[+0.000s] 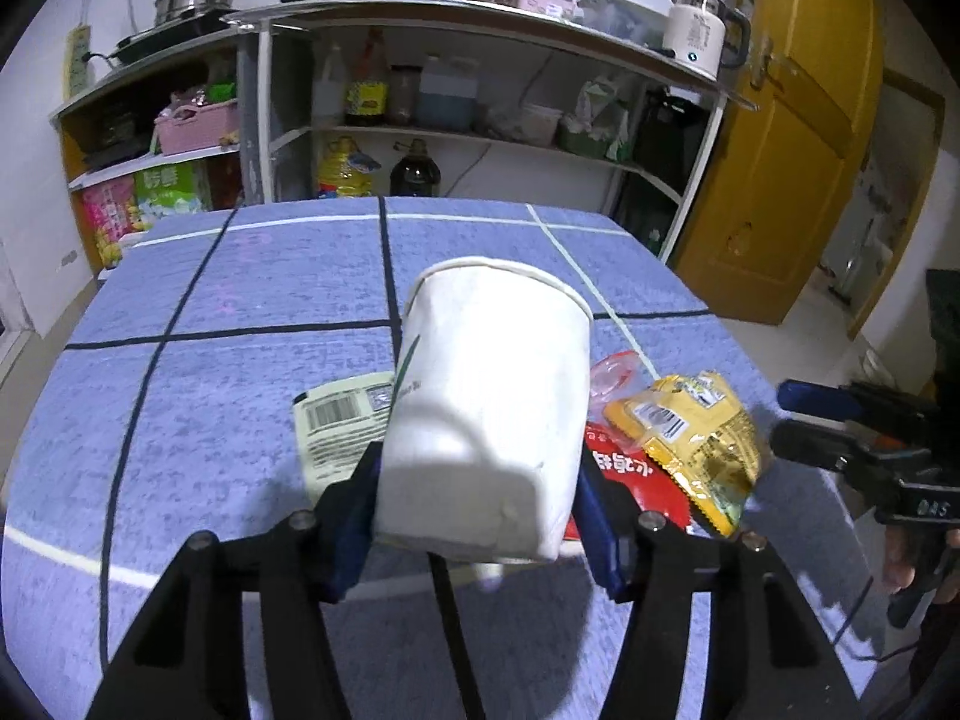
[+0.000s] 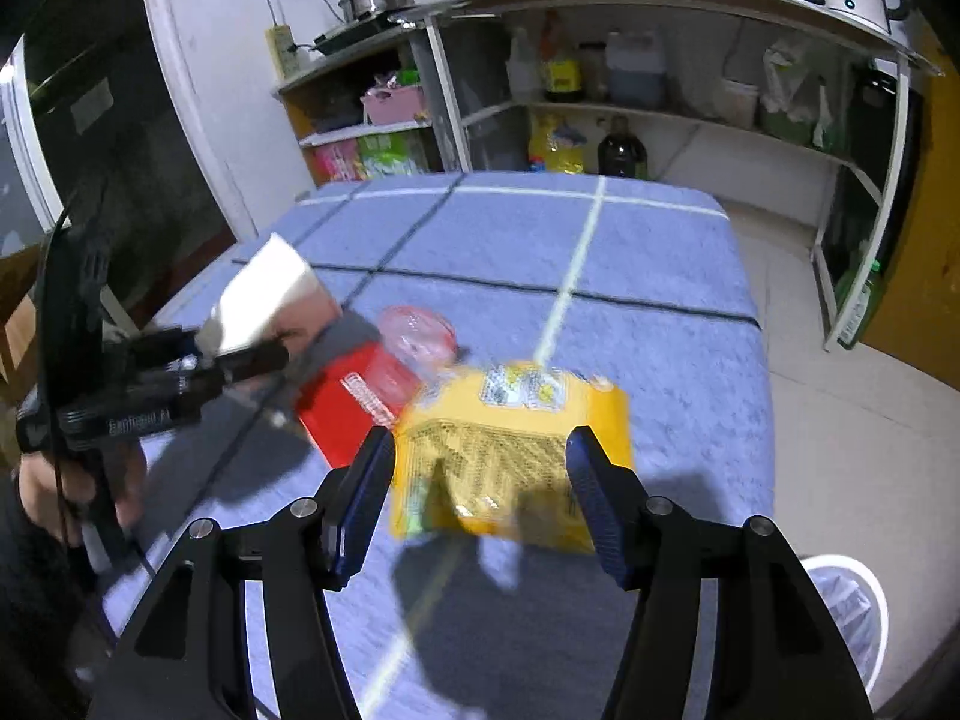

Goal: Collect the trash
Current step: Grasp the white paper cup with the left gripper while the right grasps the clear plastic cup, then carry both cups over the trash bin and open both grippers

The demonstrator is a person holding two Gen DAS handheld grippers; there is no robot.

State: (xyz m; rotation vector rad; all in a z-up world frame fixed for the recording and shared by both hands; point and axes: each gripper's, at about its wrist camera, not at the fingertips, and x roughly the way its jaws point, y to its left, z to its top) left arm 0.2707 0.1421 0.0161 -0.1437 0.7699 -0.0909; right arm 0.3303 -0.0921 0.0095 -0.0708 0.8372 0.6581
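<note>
My left gripper [image 1: 480,510] is shut on a white paper cup [image 1: 486,408], squeezed at its base and held above the blue table [image 1: 240,300]. The cup also shows in the right wrist view [image 2: 264,294]. A yellow snack bag [image 1: 690,438] lies on the table right of the cup, over a red wrapper [image 1: 636,474] and a clear red-rimmed lid [image 1: 612,372]. A green label wrapper [image 1: 336,426] lies left of the cup. My right gripper [image 2: 480,492] is open, its fingers on either side of the yellow bag [image 2: 510,438], just above it. The view is blurred.
A white bin with a liner [image 2: 846,612] stands on the floor at the table's right. Kitchen shelves [image 1: 480,138] with bottles and pots stand behind the table. A yellow door [image 1: 780,150] is at the right.
</note>
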